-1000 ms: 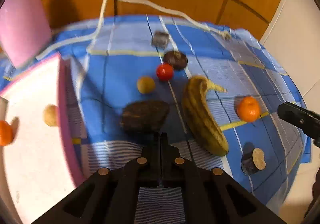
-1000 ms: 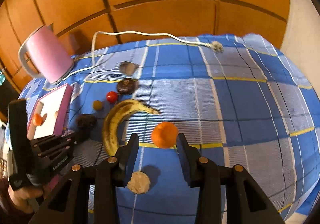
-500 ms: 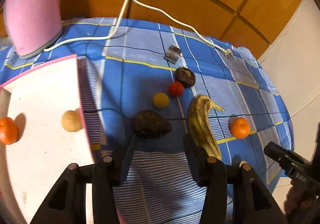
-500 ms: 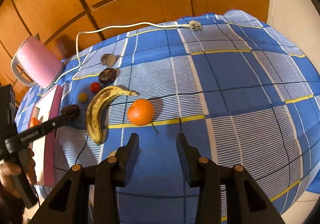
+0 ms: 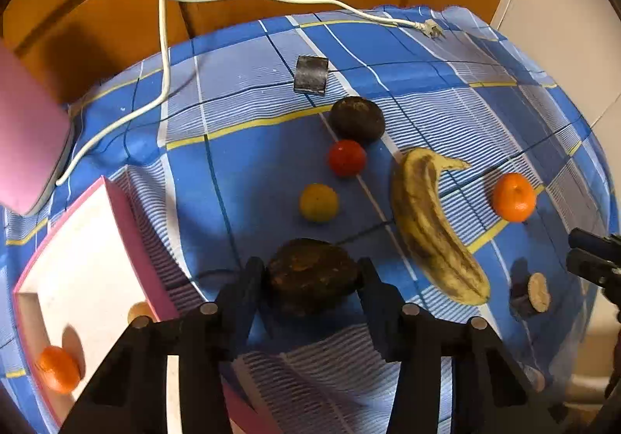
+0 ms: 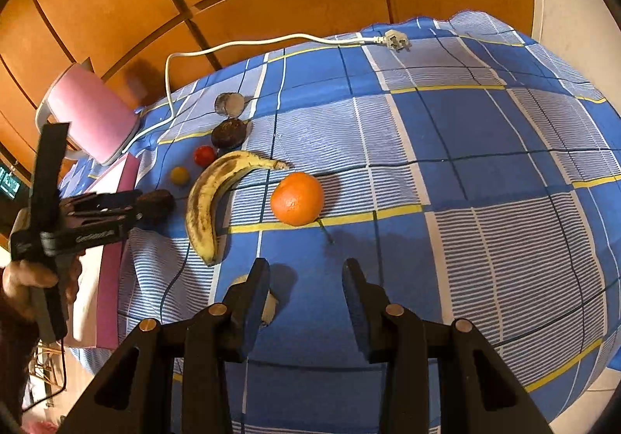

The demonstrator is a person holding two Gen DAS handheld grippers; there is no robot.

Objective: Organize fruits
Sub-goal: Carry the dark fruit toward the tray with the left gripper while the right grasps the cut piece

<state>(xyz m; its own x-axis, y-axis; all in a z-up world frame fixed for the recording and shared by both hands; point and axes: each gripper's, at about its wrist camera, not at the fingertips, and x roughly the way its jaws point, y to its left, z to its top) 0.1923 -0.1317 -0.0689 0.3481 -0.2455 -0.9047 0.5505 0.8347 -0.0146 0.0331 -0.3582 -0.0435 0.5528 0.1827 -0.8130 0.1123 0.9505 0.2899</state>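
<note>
My left gripper (image 5: 310,279) is open with its fingers on either side of a dark brown avocado (image 5: 312,275) lying on the blue checked cloth; the avocado also shows in the right wrist view (image 6: 157,203). A spotted banana (image 5: 431,224), an orange (image 5: 514,197), a yellow fruit (image 5: 318,202), a red tomato (image 5: 346,158) and a dark round fruit (image 5: 357,119) lie beyond. The pink-rimmed white tray (image 5: 124,240) at left holds an orange (image 5: 58,370) and a small tan fruit (image 5: 139,312). My right gripper (image 6: 306,282) is open and empty, just short of the orange (image 6: 297,198).
A pink kettle (image 6: 91,120) with a white cord (image 5: 167,57) stands at the back left. A grey cylinder (image 5: 310,74) lies at the back. A small cut cylinder piece (image 5: 531,294) lies by the banana's near end. Wooden panels rise behind the table.
My left gripper opened and moved forward until its fingers flank the avocado. My right gripper drew closer to the orange, staying open.
</note>
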